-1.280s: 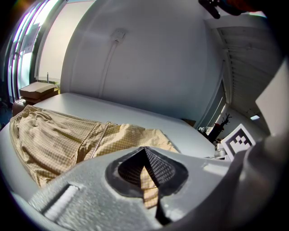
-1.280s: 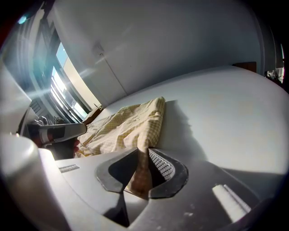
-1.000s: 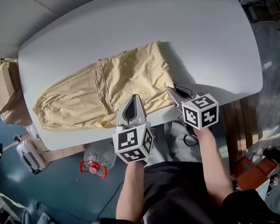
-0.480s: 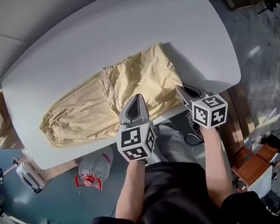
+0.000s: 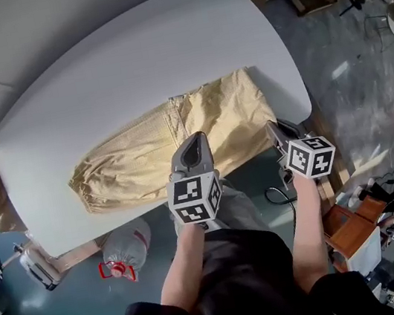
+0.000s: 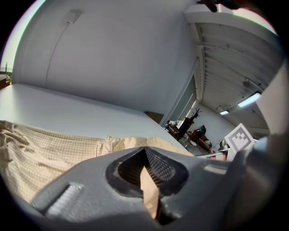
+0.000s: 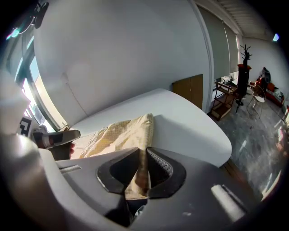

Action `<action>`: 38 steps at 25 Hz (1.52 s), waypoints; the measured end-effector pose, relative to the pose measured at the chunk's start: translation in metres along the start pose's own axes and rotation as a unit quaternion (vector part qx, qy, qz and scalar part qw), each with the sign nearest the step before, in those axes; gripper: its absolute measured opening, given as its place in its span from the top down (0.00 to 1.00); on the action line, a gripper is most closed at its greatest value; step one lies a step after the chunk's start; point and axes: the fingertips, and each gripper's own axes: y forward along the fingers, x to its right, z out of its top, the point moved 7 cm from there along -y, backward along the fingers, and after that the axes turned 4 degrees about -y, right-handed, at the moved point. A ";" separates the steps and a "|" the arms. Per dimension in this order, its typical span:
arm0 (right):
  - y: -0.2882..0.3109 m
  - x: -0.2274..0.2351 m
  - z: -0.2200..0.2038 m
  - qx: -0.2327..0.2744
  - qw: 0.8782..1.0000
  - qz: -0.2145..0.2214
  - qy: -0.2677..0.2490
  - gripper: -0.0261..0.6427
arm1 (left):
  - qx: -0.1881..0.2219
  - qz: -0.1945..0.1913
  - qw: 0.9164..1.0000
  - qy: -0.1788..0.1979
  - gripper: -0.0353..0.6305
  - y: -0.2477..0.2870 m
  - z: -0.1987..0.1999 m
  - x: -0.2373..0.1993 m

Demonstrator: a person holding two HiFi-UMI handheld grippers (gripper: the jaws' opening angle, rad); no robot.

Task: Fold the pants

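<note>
The pants (image 5: 178, 137) lie flat and lengthwise across the white counter (image 5: 126, 52). They run from gathered cuffs at the lower left of the head view up to the wider end at the right, close to the counter's rounded corner. Their near edge sits right along the counter's near rim, and part of it seems to hang slightly over.

Both grippers hold that near edge at the wide end. The left gripper (image 5: 195, 140) is clamped on it about midway along the garment, and its own view shows a tan fold of fabric wedged between the ribbed pads with no gap. The right gripper (image 5: 276, 129) is clamped on the corner at the far right. In its view a strip of cloth is pinched between the closed jaws and runs out to the rest of the pants on the counter.

Holding two spread points on one edge looks deliberate, since it keeps the hem stretched so the panel can travel as one flat sheet instead of bunching. Both grippers point downward, which suits a low grip at the rim.

The fold itself appears not yet made, as the cloth between the grippers lies on the counter. I judge this an early stage. The main risk is that the free cuff end drags or creases when the held end is moved
</note>
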 end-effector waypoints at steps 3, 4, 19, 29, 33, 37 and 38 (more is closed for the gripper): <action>-0.004 0.001 0.003 0.002 1.000 0.001 -0.008 0.88 | 0.003 -0.001 1.000 0.001 0.94 -0.001 -0.001 0.006; -0.005 -0.001 0.005 0.003 1.000 0.002 -0.011 0.88 | 0.004 0.001 1.000 0.000 0.94 -0.003 0.000 0.005; -0.031 -0.098 0.057 0.062 0.994 0.033 -0.080 0.89 | 0.049 0.033 0.998 -0.031 0.94 -0.079 0.016 -0.055; -0.036 -0.206 0.079 0.085 0.983 0.040 -0.158 0.89 | 0.106 0.070 0.990 -0.059 0.94 -0.163 0.036 -0.121; -0.026 -0.256 0.082 0.085 0.977 0.046 -0.192 0.89 | 0.131 0.100 0.984 -0.067 0.94 -0.201 0.044 -0.161; -0.014 -0.303 0.084 0.080 0.970 0.060 -0.223 0.89 | 0.150 0.118 0.979 -0.069 0.94 -0.230 0.049 -0.184; -0.010 -0.315 0.084 0.078 0.967 0.065 -0.231 0.89 | 0.153 0.121 0.978 -0.068 0.94 -0.236 0.049 -0.188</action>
